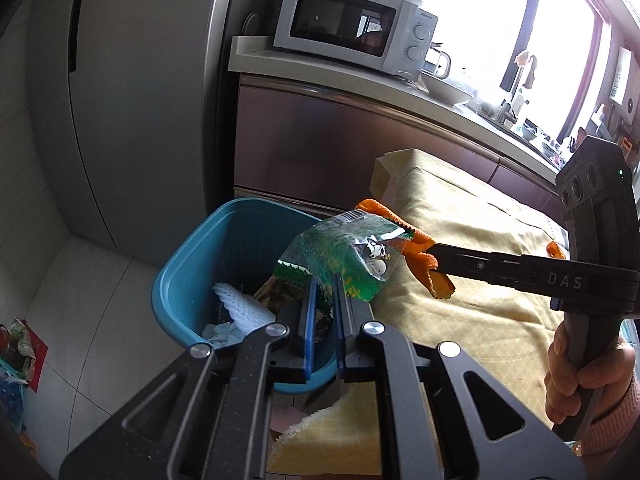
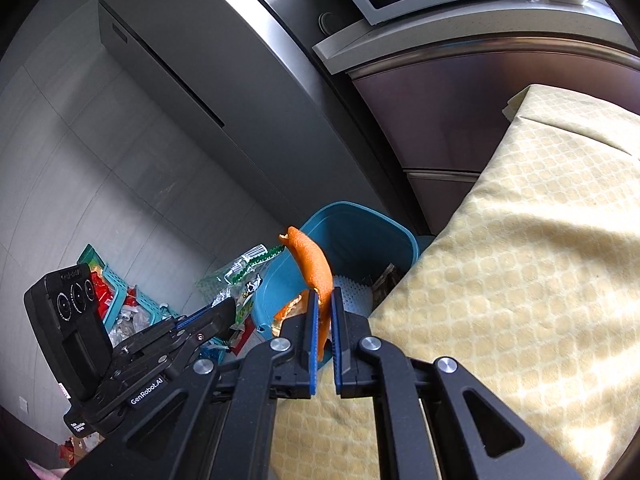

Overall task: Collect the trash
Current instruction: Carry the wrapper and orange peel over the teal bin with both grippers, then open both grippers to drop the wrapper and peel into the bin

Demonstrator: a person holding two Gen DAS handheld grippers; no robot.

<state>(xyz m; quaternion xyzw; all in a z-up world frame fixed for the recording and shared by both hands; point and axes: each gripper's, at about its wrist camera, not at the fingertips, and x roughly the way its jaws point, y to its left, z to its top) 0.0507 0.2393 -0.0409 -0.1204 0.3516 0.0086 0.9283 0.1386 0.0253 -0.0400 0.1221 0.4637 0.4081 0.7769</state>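
Left wrist view: left tongs point(image 1: 324, 280) grip a green wrapper point(image 1: 340, 252) above the blue bin point(image 1: 188, 264); right tongs point(image 1: 434, 256) pinch orange peel point(image 1: 420, 258).

Grey fridge point(image 1: 132, 92), white microwave point(image 1: 352, 24), bright window point(image 1: 520, 40).

- The bin point(image 1: 188, 280) stands on the floor, in front of the fridge point(image 1: 140, 100) and just beside the corner of the table point(image 1: 480, 240).
- White foam netting point(image 1: 240, 308) lies inside the bin.
- The left gripper point(image 1: 324, 284) holds a wrapper point(image 1: 340, 256) above the bin.
- The right gripper point(image 2: 325, 300) holds an orange peel point(image 2: 314, 264) over the table edge, near the bin.
- The microwave point(image 1: 352, 24) sits on the counter point(image 1: 256, 56) behind the table, right of the fridge.
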